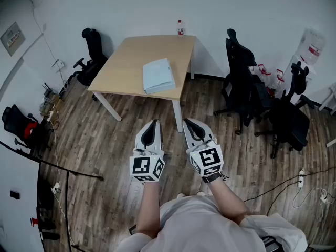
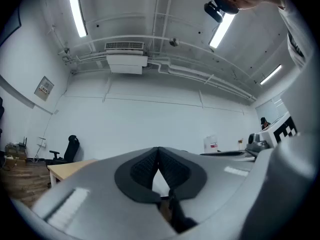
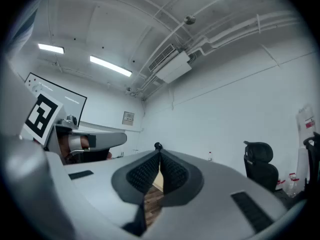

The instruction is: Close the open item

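A pale blue flat item [image 1: 158, 75], like a folder or thin case, lies on the light wooden table [image 1: 128, 62] near its front right corner. I cannot tell from here how far open it is. Both grippers hover over the wooden floor, well short of the table. The left gripper [image 1: 152, 123] points at the table's front edge, tips touching, nothing held. The right gripper [image 1: 190, 121] sits beside it, also shut and empty. In the left gripper view the left gripper [image 2: 158, 149] has its pads meeting. The right gripper [image 3: 158, 148] shows the same in its own view.
A small bottle [image 1: 180, 28] stands at the table's far edge. Black office chairs stand at the left [image 1: 92, 49] and right [image 1: 241, 75], with another [image 1: 290, 117] farther right. A water dispenser [image 1: 311, 47] is in the back right corner. Cables run along the floor.
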`<state>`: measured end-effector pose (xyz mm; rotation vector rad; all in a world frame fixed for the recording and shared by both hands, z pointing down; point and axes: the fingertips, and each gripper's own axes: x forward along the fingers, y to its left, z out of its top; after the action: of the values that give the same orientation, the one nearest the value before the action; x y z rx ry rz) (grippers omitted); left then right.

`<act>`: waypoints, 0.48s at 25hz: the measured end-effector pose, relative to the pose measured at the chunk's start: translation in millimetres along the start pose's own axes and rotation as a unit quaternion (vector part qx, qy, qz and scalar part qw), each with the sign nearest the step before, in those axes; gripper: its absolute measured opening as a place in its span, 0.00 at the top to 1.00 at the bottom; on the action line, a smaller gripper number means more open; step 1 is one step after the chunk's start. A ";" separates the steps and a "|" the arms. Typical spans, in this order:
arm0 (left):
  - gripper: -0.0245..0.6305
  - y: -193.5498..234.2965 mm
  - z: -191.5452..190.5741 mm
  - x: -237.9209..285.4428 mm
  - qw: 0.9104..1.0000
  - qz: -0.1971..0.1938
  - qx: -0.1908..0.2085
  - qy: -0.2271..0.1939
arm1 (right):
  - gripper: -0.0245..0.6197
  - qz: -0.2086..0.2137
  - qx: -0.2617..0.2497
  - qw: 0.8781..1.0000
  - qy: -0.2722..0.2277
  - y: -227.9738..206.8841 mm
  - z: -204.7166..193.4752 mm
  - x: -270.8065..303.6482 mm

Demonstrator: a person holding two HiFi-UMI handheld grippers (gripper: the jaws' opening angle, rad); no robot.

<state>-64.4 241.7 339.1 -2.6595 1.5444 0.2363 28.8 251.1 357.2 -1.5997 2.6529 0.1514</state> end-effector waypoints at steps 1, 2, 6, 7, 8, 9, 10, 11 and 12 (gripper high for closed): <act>0.95 1.8 -0.5 -3.0 1.000 0.000 0.001 0.001 | 0.94 0.000 0.000 1.000 0.000 3.0 0.0 0.3; 0.95 3.7 -1.3 -5.9 1.000 0.001 0.003 0.002 | 0.94 0.000 0.000 1.000 0.000 6.0 -0.2 0.6; 0.95 14.2 -7.8 -15.4 1.000 0.003 0.002 0.009 | 0.94 -0.004 0.003 1.000 0.007 16.6 -5.1 2.4; 0.95 17.0 -9.4 -18.1 1.000 0.004 -0.002 0.010 | 0.94 -0.005 0.003 1.000 0.010 19.6 -6.8 2.3; 0.95 19.5 -10.9 -20.8 1.000 0.004 -0.005 0.011 | 0.94 -0.006 0.002 1.000 0.013 22.5 -8.4 1.9; 0.95 21.4 -12.5 -23.2 1.000 0.004 -0.007 0.013 | 0.94 -0.008 0.001 1.000 0.016 24.9 -10.0 1.4; 0.95 23.1 -14.2 -25.1 1.000 0.003 -0.009 0.014 | 0.94 -0.013 0.001 1.000 0.019 26.4 -11.6 1.0; 0.95 24.5 -16.2 -26.9 1.000 0.002 -0.011 0.015 | 0.94 -0.019 0.002 1.000 0.022 27.1 -13.3 0.7; 0.95 25.8 -18.5 -29.0 1.000 0.002 -0.014 0.017 | 0.94 -0.026 0.004 0.999 0.025 27.5 -15.2 -0.2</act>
<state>-99.1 251.4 362.8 -2.6968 1.5678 0.2161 4.8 262.4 374.1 -1.6902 2.6418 0.0996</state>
